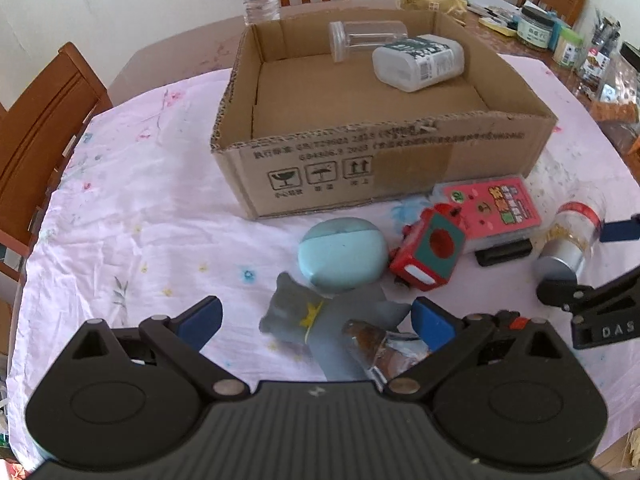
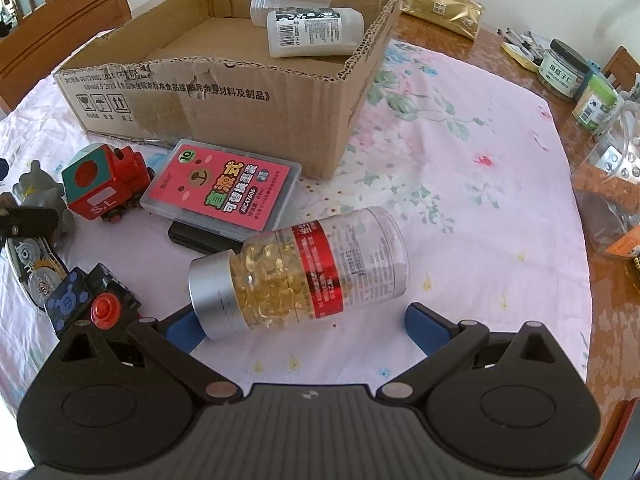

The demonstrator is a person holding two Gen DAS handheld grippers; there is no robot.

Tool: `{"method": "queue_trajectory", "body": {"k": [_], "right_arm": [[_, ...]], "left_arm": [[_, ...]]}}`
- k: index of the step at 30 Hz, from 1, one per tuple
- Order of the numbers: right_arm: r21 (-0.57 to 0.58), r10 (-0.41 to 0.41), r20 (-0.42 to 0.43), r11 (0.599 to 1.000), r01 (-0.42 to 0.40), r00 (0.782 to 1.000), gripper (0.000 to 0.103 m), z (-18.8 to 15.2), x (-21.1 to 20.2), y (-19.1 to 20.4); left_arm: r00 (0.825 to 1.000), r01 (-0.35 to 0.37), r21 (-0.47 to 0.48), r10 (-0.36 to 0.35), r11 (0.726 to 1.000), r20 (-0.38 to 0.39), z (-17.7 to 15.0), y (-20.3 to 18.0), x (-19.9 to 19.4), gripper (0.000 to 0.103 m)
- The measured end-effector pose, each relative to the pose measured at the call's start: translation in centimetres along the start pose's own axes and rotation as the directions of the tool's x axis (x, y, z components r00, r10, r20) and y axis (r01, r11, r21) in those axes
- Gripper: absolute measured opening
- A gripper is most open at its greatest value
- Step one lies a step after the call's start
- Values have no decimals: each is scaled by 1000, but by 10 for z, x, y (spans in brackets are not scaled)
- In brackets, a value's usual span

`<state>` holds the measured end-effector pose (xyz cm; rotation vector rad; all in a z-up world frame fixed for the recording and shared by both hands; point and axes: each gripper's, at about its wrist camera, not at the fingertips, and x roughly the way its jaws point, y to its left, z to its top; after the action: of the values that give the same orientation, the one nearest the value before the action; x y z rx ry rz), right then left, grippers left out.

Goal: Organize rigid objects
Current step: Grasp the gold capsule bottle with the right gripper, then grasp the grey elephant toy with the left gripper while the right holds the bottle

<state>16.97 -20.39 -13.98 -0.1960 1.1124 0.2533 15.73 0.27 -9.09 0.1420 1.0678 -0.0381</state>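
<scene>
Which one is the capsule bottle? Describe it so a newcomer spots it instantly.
Start at the open cardboard box on the pink floral cloth. In front of its right corner, past the pink card case, a clear bottle lies on its side, just ahead of the open right gripper. Only it has a silver cap, a red band and golden capsules inside.

Wooden chairs [image 1: 44, 120] ring the floral tablecloth [image 2: 460, 184].

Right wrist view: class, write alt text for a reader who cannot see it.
An open right gripper hovers at a capsule bottle lying on its side on a floral tablecloth. Behind lie a pink refill case, a red toy train and a cardboard box holding two jars.
</scene>
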Motion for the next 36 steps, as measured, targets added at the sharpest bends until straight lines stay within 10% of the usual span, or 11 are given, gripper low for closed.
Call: {"method": "queue_trajectory", "body": {"k": [36], "right_arm": [[-105, 55, -3, 993, -55, 999, 103, 14, 8, -4]], "left_arm": [[999, 20, -281, -27, 960, -22, -31, 72, 29, 103]]}}
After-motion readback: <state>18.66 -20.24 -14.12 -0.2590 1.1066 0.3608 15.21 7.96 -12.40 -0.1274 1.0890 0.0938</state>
